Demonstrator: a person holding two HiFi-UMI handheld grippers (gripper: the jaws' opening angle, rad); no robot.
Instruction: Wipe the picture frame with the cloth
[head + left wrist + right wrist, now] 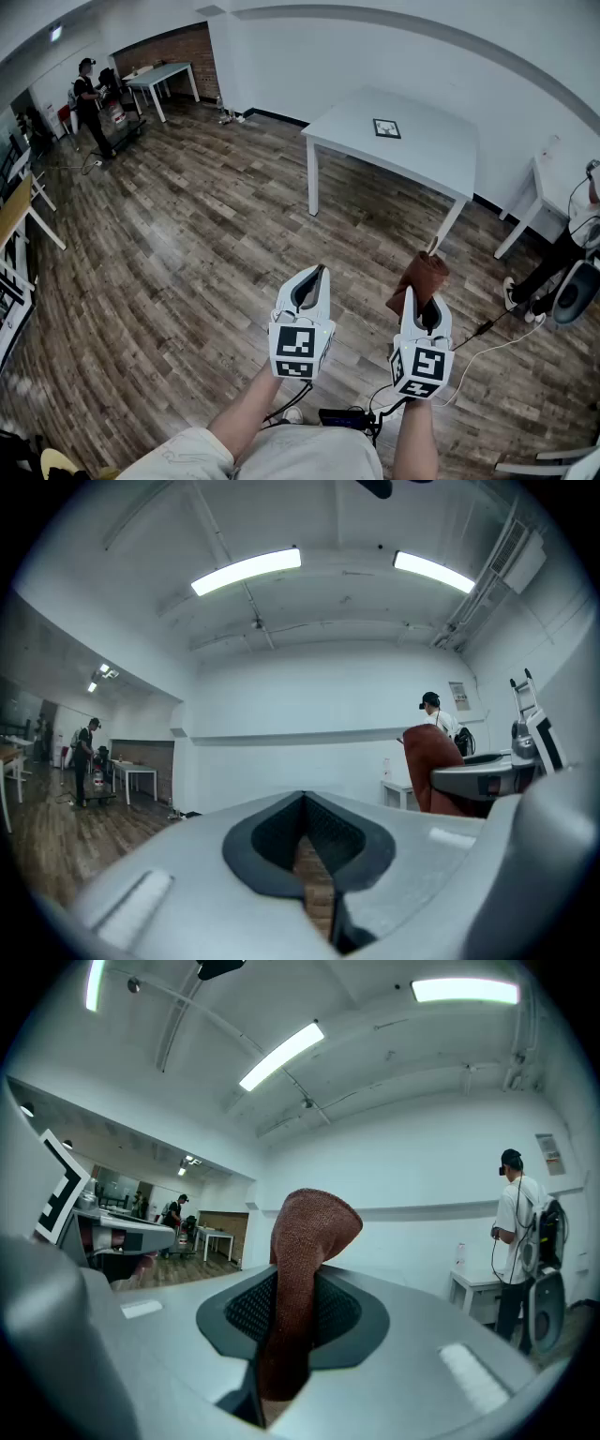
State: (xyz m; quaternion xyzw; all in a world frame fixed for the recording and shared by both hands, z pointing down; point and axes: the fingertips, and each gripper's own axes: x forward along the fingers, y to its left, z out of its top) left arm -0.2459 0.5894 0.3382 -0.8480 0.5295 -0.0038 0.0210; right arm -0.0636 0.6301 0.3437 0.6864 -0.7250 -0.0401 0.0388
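**A:** Risk, from the head view?

**B:** Distance. My right gripper (pixel 427 314) has the rust-brown woven cloth (pixel 422 278), but the small black-edged square picture frame (pixel 386 128) lies on the white rectangular table (pixel 422 159), well apart across brown plank floor (pixel 187 244).

**A:** Left gripper view?

**B:** My left gripper (pixel 305 832) is pressed together, empty.

**A:** Right gripper view?

**B:** Jaws clamp the cloth's lower part. I judge the floppy top could shove the light frame.
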